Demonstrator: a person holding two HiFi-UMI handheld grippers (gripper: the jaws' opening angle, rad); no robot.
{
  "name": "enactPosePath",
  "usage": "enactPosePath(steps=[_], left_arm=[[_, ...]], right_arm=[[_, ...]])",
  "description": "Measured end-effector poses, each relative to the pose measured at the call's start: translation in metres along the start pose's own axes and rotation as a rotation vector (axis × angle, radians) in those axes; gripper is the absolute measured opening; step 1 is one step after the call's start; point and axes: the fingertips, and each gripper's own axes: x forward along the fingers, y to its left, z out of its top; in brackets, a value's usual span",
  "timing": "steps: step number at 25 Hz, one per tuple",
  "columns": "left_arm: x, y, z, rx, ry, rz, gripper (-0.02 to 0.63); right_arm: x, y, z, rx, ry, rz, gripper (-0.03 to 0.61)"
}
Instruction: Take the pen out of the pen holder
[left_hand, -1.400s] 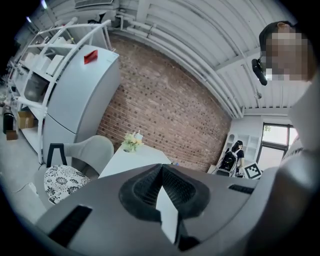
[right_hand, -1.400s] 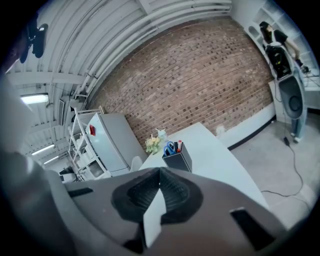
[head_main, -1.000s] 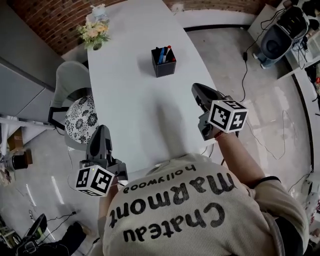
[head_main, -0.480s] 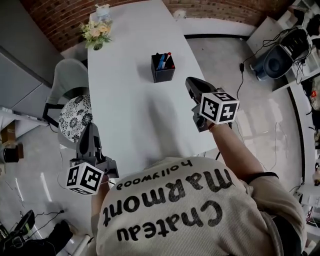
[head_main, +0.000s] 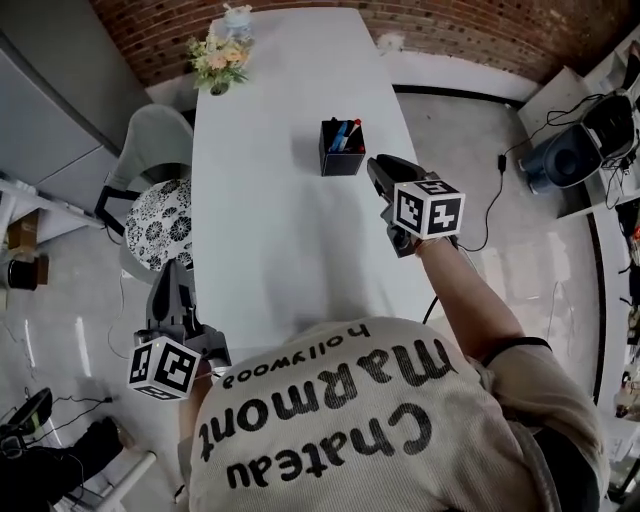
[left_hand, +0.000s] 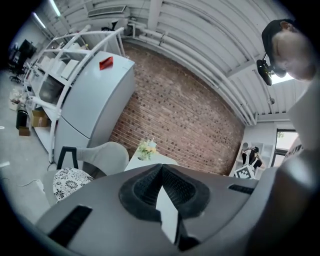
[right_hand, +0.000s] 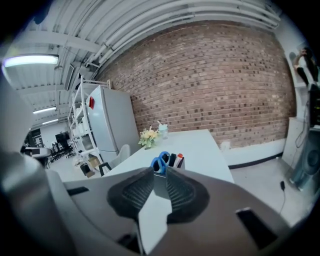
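A black square pen holder (head_main: 341, 158) stands on the white table (head_main: 280, 230), toward its far right side. Several pens (head_main: 350, 131) and blue-handled scissors (right_hand: 160, 162) stick out of it. My right gripper (head_main: 383, 172) hovers just to the near right of the holder, pointing at it. In the right gripper view the jaws of that gripper (right_hand: 160, 176) stand a little apart, with the holder (right_hand: 160, 186) showing through the gap and nothing held. My left gripper (head_main: 170, 292) hangs off the table's left edge; its jaws (left_hand: 161, 167) meet at the tips and are empty.
A small bunch of flowers (head_main: 222, 60) and a glass jar (head_main: 238, 18) stand at the table's far end. A grey chair with a patterned cushion (head_main: 160, 222) sits left of the table. Cables and a round dark device (head_main: 568, 152) lie on the floor at the right.
My right gripper has moved forward and left, closing in on the pen holder. The left gripper has dropped back beside the table's left edge.
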Motion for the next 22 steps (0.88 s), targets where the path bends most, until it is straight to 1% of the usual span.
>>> enactPosePath(steps=[5,8,13,22], left_arm=[[-0.02,0.017,0.001,-0.002,-0.008,0.086,0.002],[-0.025,0.023,-0.002,-0.012,-0.011,0.117,0.002],[-0.024,0.019,-0.004,-0.012,-0.011,0.132,0.002],[-0.013,0.014,-0.011,-0.01,0.01,0.13,0.002]], right_arm=[[0.022,-0.006,-0.003,-0.024,0.024,-0.001,0.086],[0.034,-0.008,0.0,-0.056,0.037,0.003,0.091],[0.049,-0.013,-0.002,-0.142,0.065,-0.02,0.092],[0.065,-0.015,-0.009,-0.196,0.086,-0.029,0.095]])
